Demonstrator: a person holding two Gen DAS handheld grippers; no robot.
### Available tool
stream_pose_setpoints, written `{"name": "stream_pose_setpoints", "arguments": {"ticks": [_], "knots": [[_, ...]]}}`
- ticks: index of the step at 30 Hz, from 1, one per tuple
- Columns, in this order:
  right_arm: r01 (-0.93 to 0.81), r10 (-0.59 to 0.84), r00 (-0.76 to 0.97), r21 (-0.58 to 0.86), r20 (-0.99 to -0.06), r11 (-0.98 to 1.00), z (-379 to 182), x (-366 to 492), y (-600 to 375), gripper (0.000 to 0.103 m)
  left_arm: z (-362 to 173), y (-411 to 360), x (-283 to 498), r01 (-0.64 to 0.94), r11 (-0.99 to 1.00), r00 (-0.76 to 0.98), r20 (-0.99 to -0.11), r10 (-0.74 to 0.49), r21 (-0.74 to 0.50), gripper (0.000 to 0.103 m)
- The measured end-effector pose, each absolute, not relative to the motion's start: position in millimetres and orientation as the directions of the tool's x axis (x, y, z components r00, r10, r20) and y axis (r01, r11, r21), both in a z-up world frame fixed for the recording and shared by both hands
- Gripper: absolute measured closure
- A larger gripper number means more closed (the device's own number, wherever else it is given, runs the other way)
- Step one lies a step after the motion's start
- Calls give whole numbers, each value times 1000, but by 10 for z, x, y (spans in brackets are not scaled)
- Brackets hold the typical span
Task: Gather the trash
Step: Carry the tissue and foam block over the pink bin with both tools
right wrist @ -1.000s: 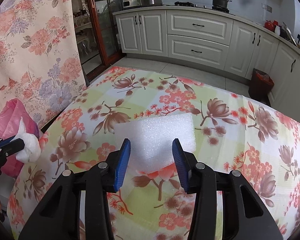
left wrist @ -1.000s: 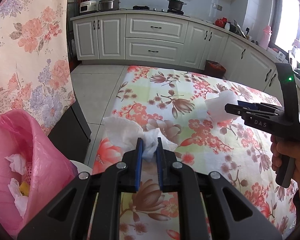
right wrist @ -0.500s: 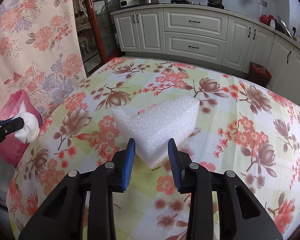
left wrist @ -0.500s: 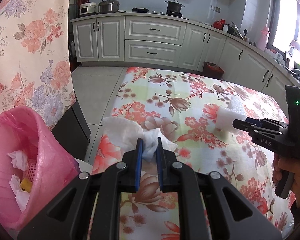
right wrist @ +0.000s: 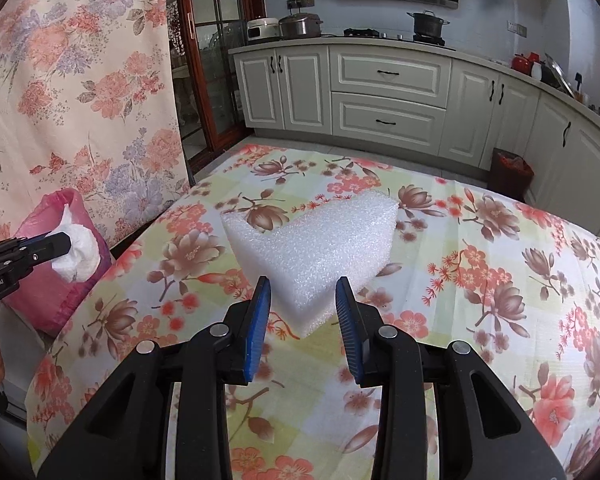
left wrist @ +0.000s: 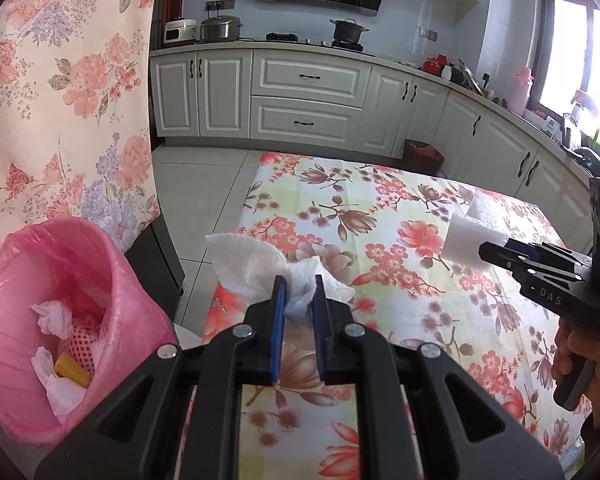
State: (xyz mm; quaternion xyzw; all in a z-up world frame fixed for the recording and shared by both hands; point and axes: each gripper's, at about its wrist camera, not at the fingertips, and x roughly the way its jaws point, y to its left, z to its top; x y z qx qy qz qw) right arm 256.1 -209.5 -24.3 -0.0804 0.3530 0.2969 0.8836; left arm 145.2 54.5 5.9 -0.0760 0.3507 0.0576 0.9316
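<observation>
At the table's left edge: left gripper clenched on a crumpled tissue, pink-lined bin just off that edge, down-left of the tips and nearest this hand. Farther along, right gripper clamped on a foam block, lifted off the cloth, long axis pointing away. Probably tissue drops first, foam after.

Left gripper and right gripper jaws both clamped.
</observation>
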Motion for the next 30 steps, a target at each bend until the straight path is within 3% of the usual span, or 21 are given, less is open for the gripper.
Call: {"name": "stream_pose_setpoints", "arguments": {"ticks": [30], "knots": [[-765,627,478,58,-615,641,311,1686,-716,69,430,1758,369,-391,915,766,-588,261,-102,90]]}}
